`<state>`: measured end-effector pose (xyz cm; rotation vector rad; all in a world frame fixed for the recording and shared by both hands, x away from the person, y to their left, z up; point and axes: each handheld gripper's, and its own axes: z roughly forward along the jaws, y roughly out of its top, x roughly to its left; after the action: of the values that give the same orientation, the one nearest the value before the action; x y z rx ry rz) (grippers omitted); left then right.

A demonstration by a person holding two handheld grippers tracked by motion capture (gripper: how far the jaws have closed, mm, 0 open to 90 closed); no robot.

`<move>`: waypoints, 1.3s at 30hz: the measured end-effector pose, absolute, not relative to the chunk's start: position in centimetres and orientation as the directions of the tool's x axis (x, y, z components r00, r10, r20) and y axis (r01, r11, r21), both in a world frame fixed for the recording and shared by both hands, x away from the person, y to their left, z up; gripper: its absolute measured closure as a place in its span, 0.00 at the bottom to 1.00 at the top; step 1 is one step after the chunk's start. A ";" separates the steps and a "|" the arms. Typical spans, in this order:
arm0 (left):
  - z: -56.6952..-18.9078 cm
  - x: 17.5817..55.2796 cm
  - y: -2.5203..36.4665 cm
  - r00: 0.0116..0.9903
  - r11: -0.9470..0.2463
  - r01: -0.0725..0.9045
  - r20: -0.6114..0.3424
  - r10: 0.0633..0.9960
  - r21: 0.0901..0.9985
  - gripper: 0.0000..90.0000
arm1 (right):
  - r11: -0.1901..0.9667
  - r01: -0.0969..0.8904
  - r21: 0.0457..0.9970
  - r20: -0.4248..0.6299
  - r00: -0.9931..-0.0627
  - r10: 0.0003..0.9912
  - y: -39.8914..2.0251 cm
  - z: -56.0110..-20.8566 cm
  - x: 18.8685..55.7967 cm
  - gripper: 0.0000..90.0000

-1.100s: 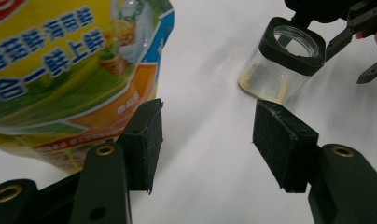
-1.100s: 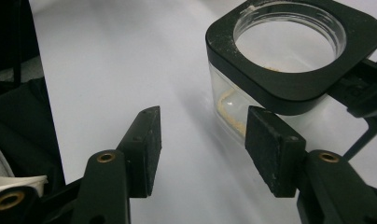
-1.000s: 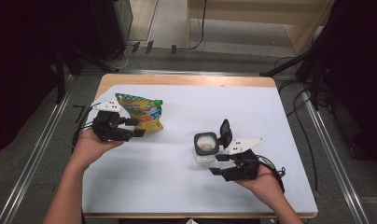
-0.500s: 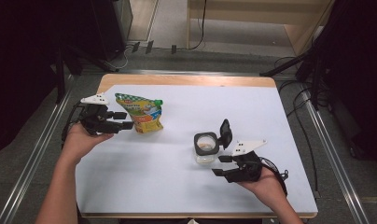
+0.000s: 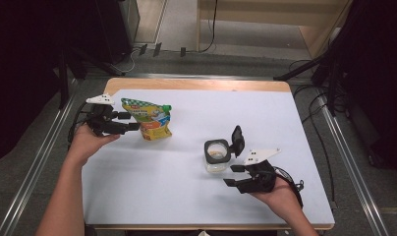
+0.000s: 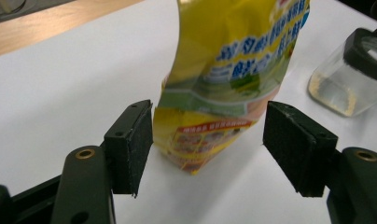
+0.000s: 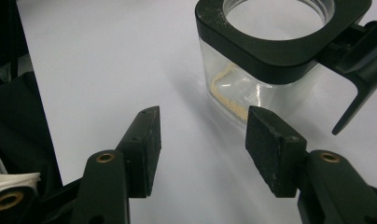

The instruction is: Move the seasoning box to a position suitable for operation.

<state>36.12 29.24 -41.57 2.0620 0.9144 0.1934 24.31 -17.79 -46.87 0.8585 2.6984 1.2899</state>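
Wide bare tabletop [image 5: 152, 187] along the near edge and far right corner; only the pouch [image 5: 152, 120] near the far left corner and the open-lidded jar [image 5: 217, 155] mid-right block passage.

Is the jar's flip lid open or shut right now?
Open. The black lid stands hinged up beside the clear jar, whose round mouth is uncovered; a little pale powder lies at the bottom.

White tabletop [image 5: 186, 196] with a wooden strip [image 5: 196, 84] along its far edge. Metal rails [image 5: 34, 167] flank both sides; cables [image 5: 314, 93] on floor beyond far right corner.
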 end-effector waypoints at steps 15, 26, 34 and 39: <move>-42.3 37.9 27.6 0.787 -0.415 0.480 -0.171 0.593 0.773 0.28 | 0.498 0.483 0.720 0.200 -0.832 0.517 -18.5 -47.2 23.7 0.52; -41.8 37.3 26.6 0.753 -0.419 0.517 -0.162 0.638 0.746 0.35 | 0.498 0.480 0.722 0.197 -0.833 0.518 -18.4 -47.2 23.7 0.52; -41.4 36.3 25.8 0.711 -0.386 0.551 -0.175 0.681 0.740 0.43 | 0.518 0.462 0.720 0.191 -0.849 0.493 -17.6 -47.2 24.0 0.52; -41.0 35.6 25.3 0.723 -0.411 0.538 -0.152 0.674 0.736 0.48 | 0.525 0.457 0.718 0.190 -0.855 0.483 -17.2 -47.2 24.2 0.52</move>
<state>35.61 25.27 -40.97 2.1110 0.9154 0.2131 24.17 -17.21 -47.23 0.8367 2.7147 1.2637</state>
